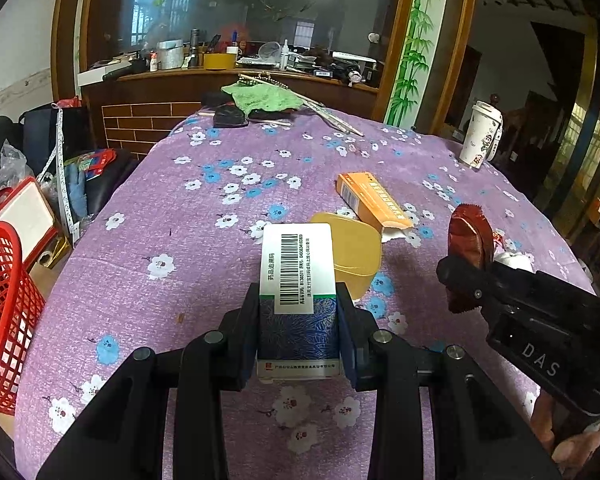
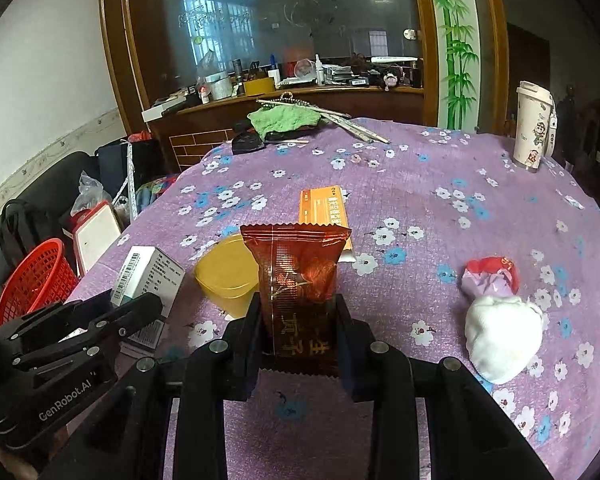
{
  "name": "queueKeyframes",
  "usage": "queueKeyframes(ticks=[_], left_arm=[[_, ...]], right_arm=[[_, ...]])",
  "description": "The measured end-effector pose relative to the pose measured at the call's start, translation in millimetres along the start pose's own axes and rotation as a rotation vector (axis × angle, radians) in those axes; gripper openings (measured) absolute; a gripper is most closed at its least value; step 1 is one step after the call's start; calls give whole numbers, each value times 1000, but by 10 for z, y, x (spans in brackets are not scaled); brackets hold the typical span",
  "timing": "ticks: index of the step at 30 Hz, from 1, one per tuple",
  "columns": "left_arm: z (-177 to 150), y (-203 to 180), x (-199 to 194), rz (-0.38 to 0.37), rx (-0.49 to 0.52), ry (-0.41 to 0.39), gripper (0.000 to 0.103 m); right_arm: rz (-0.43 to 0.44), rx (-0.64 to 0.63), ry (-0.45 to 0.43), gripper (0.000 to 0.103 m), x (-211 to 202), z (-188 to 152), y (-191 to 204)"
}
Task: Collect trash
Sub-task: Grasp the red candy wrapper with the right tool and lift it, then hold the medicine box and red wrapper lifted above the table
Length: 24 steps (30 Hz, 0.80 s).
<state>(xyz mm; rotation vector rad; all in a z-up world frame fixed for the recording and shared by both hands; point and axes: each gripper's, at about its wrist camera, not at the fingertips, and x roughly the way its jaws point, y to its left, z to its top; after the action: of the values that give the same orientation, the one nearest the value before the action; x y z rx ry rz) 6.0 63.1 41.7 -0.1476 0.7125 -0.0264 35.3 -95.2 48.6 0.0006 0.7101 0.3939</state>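
Red basket point(image 1: 4, 312) of plastic mesh stands at the far left, off the table edge, beside a white board with a red frame point(image 1: 26, 216). Next comes my left gripper point(image 1: 298, 320): its jaws are only partly open and press on both sides of a medicine box point(image 1: 298, 280), white on top with a barcode label and blue below. The box stands up between the pads, held above the purple flowered tablecloth point(image 1: 180, 240).

Just behind the box, to its right, a yellow tub point(image 1: 352, 248) sits on the cloth, and an orange carton point(image 1: 374, 200) lies flat just past the tub — I cannot tell whether they touch.

Further right is my right gripper point(image 2: 298, 320). Its jaws are also narrow, closed on a dark red snack wrapper point(image 2: 298, 280) with gold characters. The wrapper rises upright between the fingers, its crimped top edge above them and its bottom edge hanging under them. In the left wrist view this same wrapper shows edge-on, lifted clear of the cloth.

To the right of that, a crumpled red and lilac wrapper point(image 2: 490, 276) lies on the table, touching a white crumpled tissue point(image 2: 500, 340) just in front of it. At the far right edge stands a white cartoon tumbler point(image 2: 534, 128) — upright, well apart from the rest.
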Motion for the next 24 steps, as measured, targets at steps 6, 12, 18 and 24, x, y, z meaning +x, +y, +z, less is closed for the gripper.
queueKeyframes(ticks=[6, 12, 18, 24], left_arm=[[-8, -14, -8, -3, -1, 1, 33], [-8, -11, -9, -3, 2, 2, 33], [-8, -11, -7, -2, 3, 2, 33], [-8, -16, -10, -2, 2, 1, 33]], right_arm=[[7, 2, -3, 34, -14, 9, 2], [11, 3, -4, 34, -25, 3, 8], [13, -1, -8, 34, -35, 1, 26], [11, -2, -10, 34, -41, 2, 28]])
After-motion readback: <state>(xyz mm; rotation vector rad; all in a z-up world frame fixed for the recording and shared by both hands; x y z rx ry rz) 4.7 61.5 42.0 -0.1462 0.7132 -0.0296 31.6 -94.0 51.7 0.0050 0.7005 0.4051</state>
